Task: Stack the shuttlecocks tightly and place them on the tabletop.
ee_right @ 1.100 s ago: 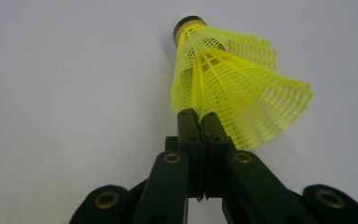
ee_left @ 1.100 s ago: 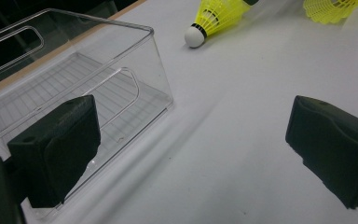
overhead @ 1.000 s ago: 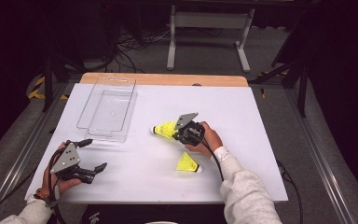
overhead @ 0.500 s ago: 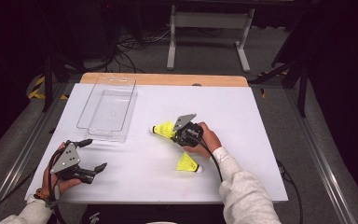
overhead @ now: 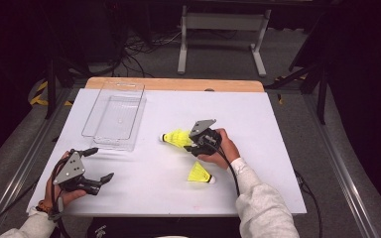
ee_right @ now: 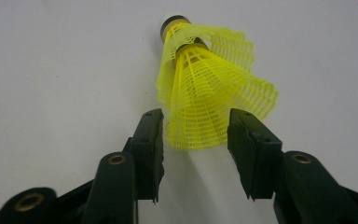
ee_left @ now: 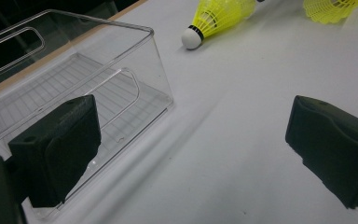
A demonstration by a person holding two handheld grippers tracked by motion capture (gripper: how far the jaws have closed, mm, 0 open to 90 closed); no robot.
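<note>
A yellow shuttlecock [overhead: 176,138] lies on the white table [overhead: 278,148], cork pointing left. In the right gripper view it [ee_right: 205,79] looks like two nested skirts. My right gripper [overhead: 192,144] [ee_right: 196,119] is at its skirt end. Its jaws have just been opening, and they flank the skirt's rim without pressing on it. A second yellow shuttlecock [overhead: 200,174] [ee_left: 328,9] lies nearer the front edge. My left gripper [overhead: 102,163] [ee_left: 193,112] rests at the front left, wide open with nothing between its jaws. The first shuttlecock [ee_left: 214,18] lies beyond it.
A clear plastic bin [overhead: 114,116] [ee_left: 74,84] stands at the back left of the table, just ahead of my left gripper. A wooden strip [overhead: 178,84] runs along the far edge. Cables and a metal stand lie on the floor behind.
</note>
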